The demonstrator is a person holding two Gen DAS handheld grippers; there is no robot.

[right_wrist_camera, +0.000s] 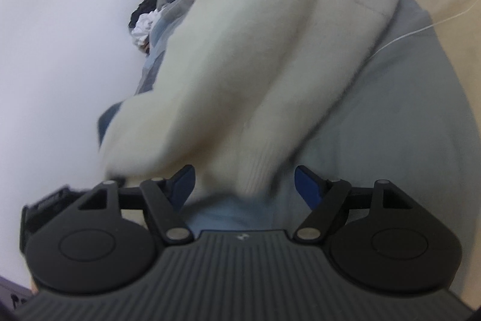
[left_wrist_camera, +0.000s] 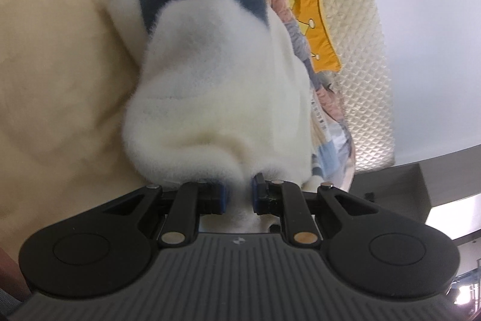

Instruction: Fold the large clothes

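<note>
Left claw (left_wrist_camera: 237, 197) pinches the fluffy sweater (left_wrist_camera: 216, 86); right claw (right_wrist_camera: 243, 185) open. Soft, floppy, light: we'd grab the ribbed hem.

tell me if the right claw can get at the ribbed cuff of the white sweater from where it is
Probably yes. The right claw stands open with the sweater's ribbed cuff hanging right between its fingers, nothing blocking it. The left claw already pinches another fold.
</note>
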